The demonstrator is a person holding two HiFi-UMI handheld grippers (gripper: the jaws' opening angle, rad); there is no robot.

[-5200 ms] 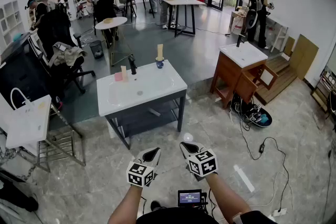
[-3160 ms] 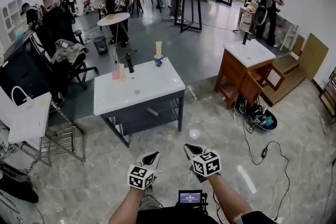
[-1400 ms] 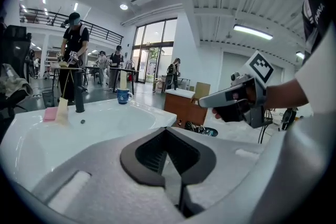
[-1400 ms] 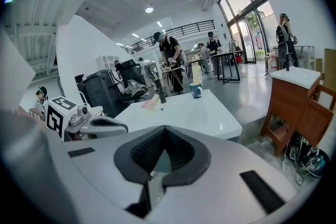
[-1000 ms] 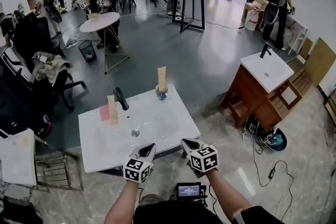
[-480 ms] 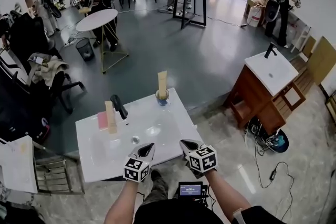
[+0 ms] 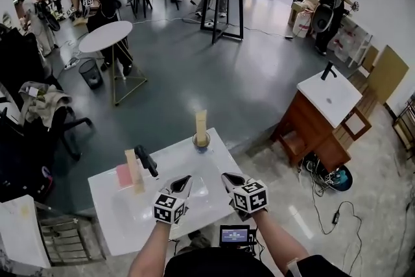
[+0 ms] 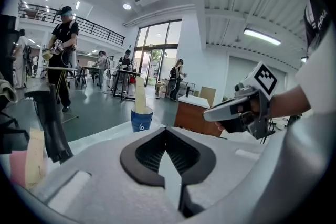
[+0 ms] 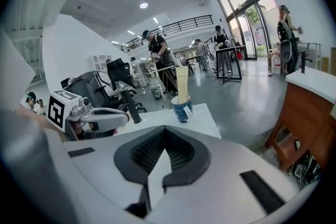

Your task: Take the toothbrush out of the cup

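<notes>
Two tools, left gripper [image 7: 183,181] and right gripper [image 7: 228,178], jaws together and empty, hover over the basin [image 7: 130,220]. The toothbrush [image 7: 201,123], apparently boxed, stands in the cup [image 7: 201,142] at twelve o'clock. Approach stage; next, open one and reach.

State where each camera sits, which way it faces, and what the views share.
Head view: on the person's head, looking steeply down at the washstand; forearms, left gripper, right gripper show.
Left gripper view: on the left gripper, along its shut jaws toward the cup; right gripper shows at right.
Right gripper view: on the right gripper, facing the cup; left gripper at left.
All three share the cup.
</notes>
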